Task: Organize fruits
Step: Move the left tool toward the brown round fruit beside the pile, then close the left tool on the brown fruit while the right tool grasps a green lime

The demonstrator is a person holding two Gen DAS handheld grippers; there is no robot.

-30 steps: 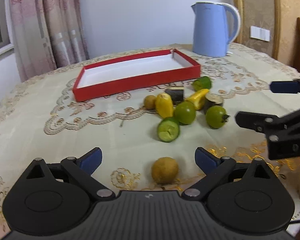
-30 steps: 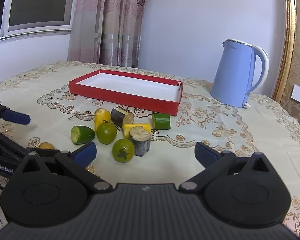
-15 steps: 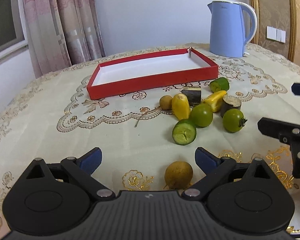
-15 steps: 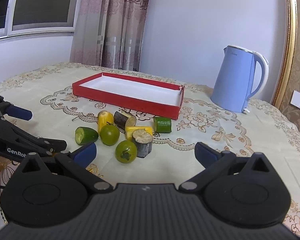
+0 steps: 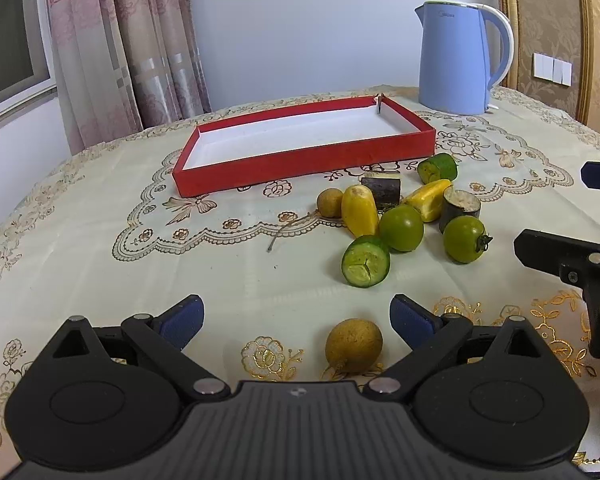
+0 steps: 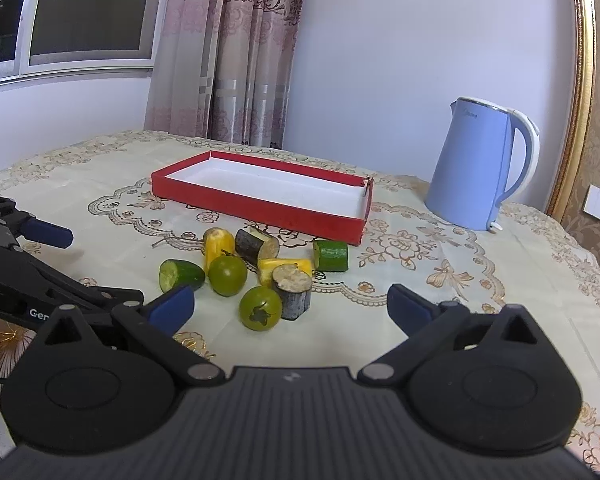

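A red tray (image 5: 308, 162) with a white floor lies at the back of the table; it also shows in the right wrist view (image 6: 260, 204). In front of it lies a pile of fruit pieces: a yellow piece (image 5: 359, 216), two green tomatoes (image 5: 401, 227) (image 5: 465, 239), a cut cucumber (image 5: 366, 261), dark stubs (image 5: 459, 209). A brown round fruit (image 5: 354, 345) lies alone, between my left gripper's (image 5: 296, 318) open fingers, nearer the right one. My right gripper (image 6: 290, 307) is open and empty, just short of a green tomato (image 6: 260, 308).
A blue kettle (image 5: 458, 58) stands at the back right, behind the tray; it also shows in the right wrist view (image 6: 482, 164). A lace-patterned cloth (image 5: 100, 240) covers the table. Curtains hang behind at the left. Each gripper shows at the edge of the other's view.
Both grippers have risen and tilted, so the table and fruit sit lower in each view. The brown fruit now lies nearer my left gripper's right finger. No fruit has moved.
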